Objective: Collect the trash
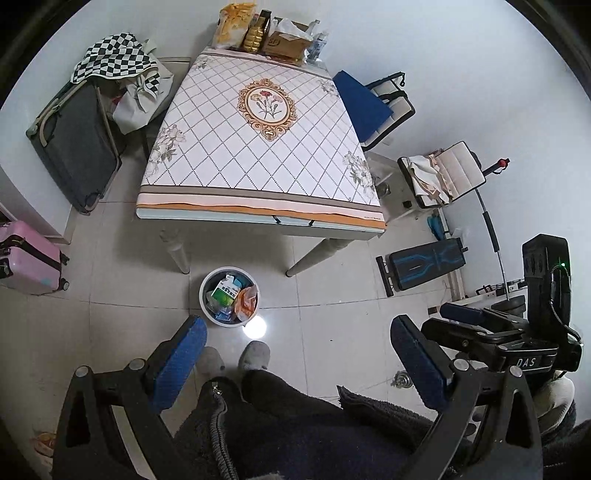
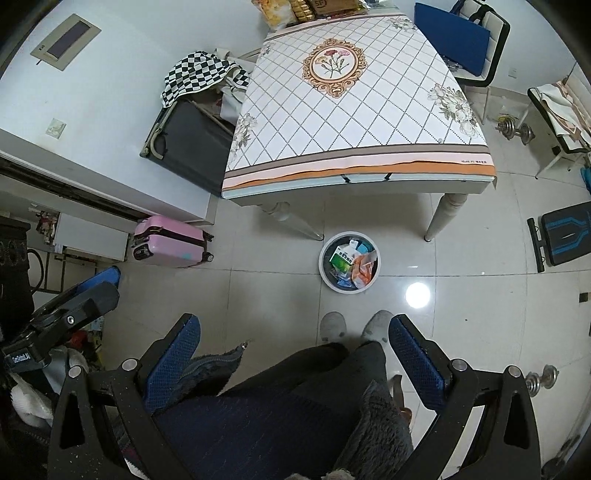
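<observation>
Blue-padded fingers of the left gripper (image 1: 295, 354) stand wide apart, holding nothing, above the person's dark trousers and grey slippers (image 1: 255, 355). Likewise the right gripper (image 2: 293, 345) has its fingers spread apart and empty. Both are held high over a pale tiled floor (image 2: 258, 288). Just beyond the slippers, a round white bin (image 1: 229, 295) stands on the floor near the front edge of the tabletop (image 1: 258, 147), between the table's two front legs. Inside the bin lies trash (image 1: 231, 293): a green and white carton, an orange wrapper, blue scraps. Boxes and bags (image 1: 269, 35) crowd the tabletop's far edge. A pink suitcase (image 2: 170, 242) lies on the floor to the left.
</observation>
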`<action>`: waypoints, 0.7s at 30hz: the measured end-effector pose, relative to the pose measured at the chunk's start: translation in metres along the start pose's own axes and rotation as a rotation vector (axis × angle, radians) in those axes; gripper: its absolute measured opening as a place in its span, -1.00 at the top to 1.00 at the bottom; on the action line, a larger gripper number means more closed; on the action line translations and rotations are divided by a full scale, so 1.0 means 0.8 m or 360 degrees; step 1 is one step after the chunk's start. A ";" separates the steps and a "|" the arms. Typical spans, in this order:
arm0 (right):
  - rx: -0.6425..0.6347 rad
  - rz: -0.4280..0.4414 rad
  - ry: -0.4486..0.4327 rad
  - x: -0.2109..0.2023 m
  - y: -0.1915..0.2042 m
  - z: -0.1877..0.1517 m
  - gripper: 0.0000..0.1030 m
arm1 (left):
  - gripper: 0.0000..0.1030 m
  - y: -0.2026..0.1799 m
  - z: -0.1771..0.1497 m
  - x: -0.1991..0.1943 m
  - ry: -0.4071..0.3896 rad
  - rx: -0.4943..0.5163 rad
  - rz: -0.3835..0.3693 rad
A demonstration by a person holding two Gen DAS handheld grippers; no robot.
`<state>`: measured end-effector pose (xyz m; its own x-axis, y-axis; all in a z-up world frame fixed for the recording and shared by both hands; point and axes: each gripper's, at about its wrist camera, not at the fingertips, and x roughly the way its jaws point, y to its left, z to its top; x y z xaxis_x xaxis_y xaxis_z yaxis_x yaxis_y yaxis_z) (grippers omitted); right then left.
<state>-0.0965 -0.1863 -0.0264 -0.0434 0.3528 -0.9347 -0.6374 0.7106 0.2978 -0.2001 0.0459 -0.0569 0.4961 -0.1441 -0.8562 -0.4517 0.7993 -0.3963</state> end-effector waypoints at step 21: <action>0.0028 0.0047 0.0001 -0.011 0.001 -0.006 -1.00 | -0.98 -0.014 -0.005 0.007 0.0038 0.0047 -0.0020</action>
<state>-0.1007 -0.1916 -0.0192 -0.0625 0.3734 -0.9256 -0.6223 0.7105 0.3287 -0.1954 0.0336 -0.0582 0.4837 -0.1677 -0.8590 -0.4236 0.8140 -0.3974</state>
